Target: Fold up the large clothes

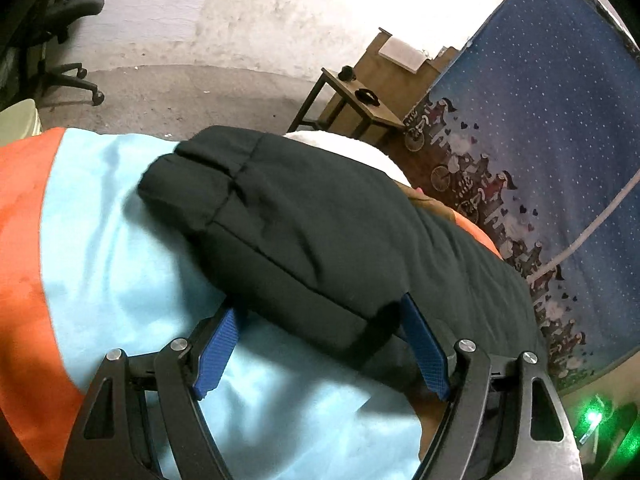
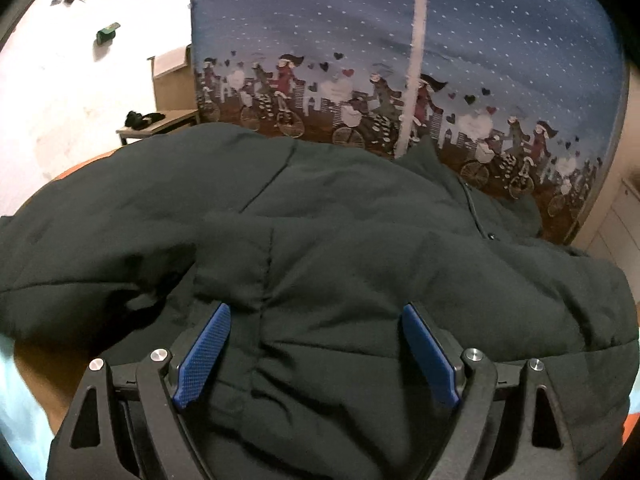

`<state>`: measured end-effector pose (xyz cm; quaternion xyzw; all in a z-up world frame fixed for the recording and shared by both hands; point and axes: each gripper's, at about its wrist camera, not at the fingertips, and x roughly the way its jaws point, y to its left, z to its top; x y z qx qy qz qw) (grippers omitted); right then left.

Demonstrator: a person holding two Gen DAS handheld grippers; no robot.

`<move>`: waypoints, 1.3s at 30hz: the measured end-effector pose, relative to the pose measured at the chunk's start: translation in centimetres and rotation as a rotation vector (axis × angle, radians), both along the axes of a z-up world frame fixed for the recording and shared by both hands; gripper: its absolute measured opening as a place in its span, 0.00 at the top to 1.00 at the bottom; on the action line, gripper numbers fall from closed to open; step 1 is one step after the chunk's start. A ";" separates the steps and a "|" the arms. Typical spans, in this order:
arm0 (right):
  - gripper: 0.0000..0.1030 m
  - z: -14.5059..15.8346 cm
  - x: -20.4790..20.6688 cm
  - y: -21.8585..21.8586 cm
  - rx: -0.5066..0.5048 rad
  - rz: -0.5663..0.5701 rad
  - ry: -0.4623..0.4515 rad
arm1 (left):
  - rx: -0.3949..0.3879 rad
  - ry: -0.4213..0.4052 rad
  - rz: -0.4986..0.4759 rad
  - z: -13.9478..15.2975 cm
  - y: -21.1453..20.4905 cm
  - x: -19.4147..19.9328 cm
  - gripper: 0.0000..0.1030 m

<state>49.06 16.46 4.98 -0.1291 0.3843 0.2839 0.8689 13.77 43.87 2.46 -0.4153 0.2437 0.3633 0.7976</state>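
A dark green padded jacket (image 1: 320, 220) lies folded on a light blue sheet (image 1: 120, 260), its sleeve cuff pointing to the far left. My left gripper (image 1: 320, 306) stands wide at the jacket's near folded edge. That edge sits between the blue pads (image 1: 218, 352), and I see no squeeze on it. In the right wrist view the jacket (image 2: 360, 240) fills the lower half, collar and snap buttons at the right. My right gripper (image 2: 316, 308) hovers open just over the quilted body, with nothing pinched between its fingers (image 2: 430, 354).
An orange cover (image 1: 24, 260) borders the sheet at the left. A blue starry cloth with cyclists (image 2: 400, 40) stands behind the jacket. A small wooden side table (image 1: 360, 108) and an office chair (image 1: 60, 40) stand on the floor beyond. Something white (image 1: 344, 144) lies behind the jacket.
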 end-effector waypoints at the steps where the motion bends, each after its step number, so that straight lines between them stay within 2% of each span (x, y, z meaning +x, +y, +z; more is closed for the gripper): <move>1: 0.13 -0.1 -0.1 0.2 -0.006 -0.001 -0.007 | 0.003 -0.007 0.001 -0.1 0.3 0.4 0.29; 4: 0.11 -0.8 0.0 0.5 -0.015 -0.002 -0.010 | 0.034 -0.024 0.008 0.1 0.2 1.0 0.32; 6: 0.10 -1.3 0.2 0.3 -0.003 -0.001 0.001 | 0.056 -0.012 0.012 0.1 0.1 1.4 0.53; 7: 0.09 -1.4 0.2 0.3 0.004 -0.001 0.006 | 0.066 -0.002 0.012 0.1 0.1 1.4 0.59; 9: 0.09 -1.6 0.3 0.2 0.014 -0.003 0.013 | 0.091 0.008 0.017 0.2 0.1 1.7 0.79; 12: 0.08 -1.5 0.2 0.1 0.017 -0.001 0.015 | 0.144 -0.009 0.014 1.2 -0.4 1.9 0.90; 16: 0.08 -0.7 -0.1 -1.1 0.078 0.016 0.024 | 0.236 -0.045 -0.015 3.9 -1.7 2.7 0.93; 20: 0.08 1.1 -0.3 -3.6 0.121 0.003 0.031 | 0.359 -0.086 -0.098 7.7 -4.7 4.1 0.93; 25: 0.08 3.7 -0.6 -7.6 0.155 -0.023 0.037 | 0.531 -0.149 -0.263 13.1 -11.6 7.4 0.94; 28: 0.08 4.9 -0.8 -10.4 0.147 -0.038 0.021 | 0.595 -0.210 -0.383 15.6 -16.4 9.3 0.94; 32: 0.08 6.1 -1.2 -14.0 0.134 -0.060 -0.006 | 0.614 -0.267 -0.546 16.9 -22.1 12.5 0.94; 33: 0.08 6.4 -1.2 -15.3 0.130 -0.074 -0.008 | 0.604 -0.275 -0.614 16.9 -23.9 13.7 0.94; 35: 0.08 6.7 -1.2 -17.2 0.128 -0.101 -0.009 | 0.596 -0.274 -0.695 16.6 -26.3 15.4 0.94; 39: 0.08 7.6 -1.2 -21.6 0.120 -0.149 -0.021 | 0.641 -0.251 -0.833 15.3 -32.0 18.7 0.94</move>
